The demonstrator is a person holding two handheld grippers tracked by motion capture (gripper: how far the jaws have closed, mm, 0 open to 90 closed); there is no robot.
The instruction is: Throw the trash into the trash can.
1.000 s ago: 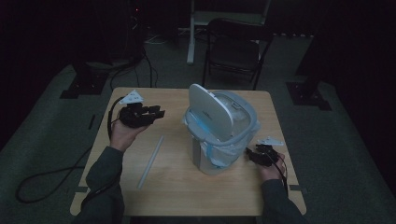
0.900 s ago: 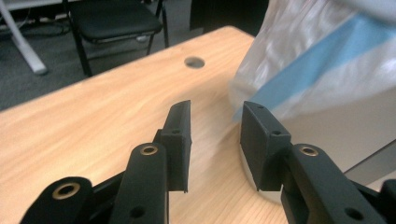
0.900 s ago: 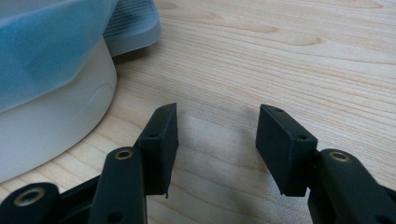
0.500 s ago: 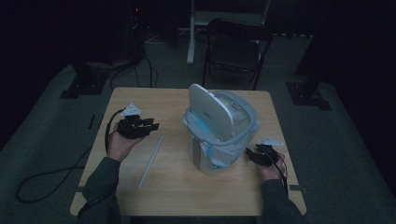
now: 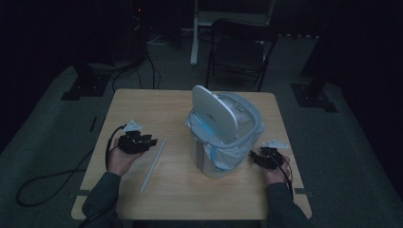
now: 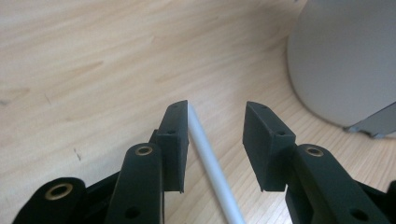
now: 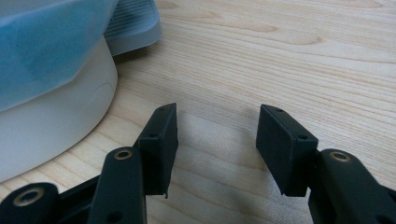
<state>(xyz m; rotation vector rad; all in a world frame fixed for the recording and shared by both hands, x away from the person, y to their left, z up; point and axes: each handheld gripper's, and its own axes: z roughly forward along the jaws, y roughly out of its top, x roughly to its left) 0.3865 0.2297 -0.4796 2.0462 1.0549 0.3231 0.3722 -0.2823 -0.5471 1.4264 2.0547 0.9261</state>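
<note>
My left gripper (image 6: 212, 140) stands half open around the white rod (image 6: 210, 158), gripping nothing; one jaw already touches, so closing may roll it away.

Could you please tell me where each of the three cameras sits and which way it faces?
High view: above the person's side, looking forward and down on the table; both forearms, left gripper and right gripper show.
Left gripper view: rides the left gripper, looking past open jaws at the white rod.
Right gripper view: rides the right gripper, open jaws over bare wood beside the bin.
Shared: all three show the bin and the tabletop.
</note>
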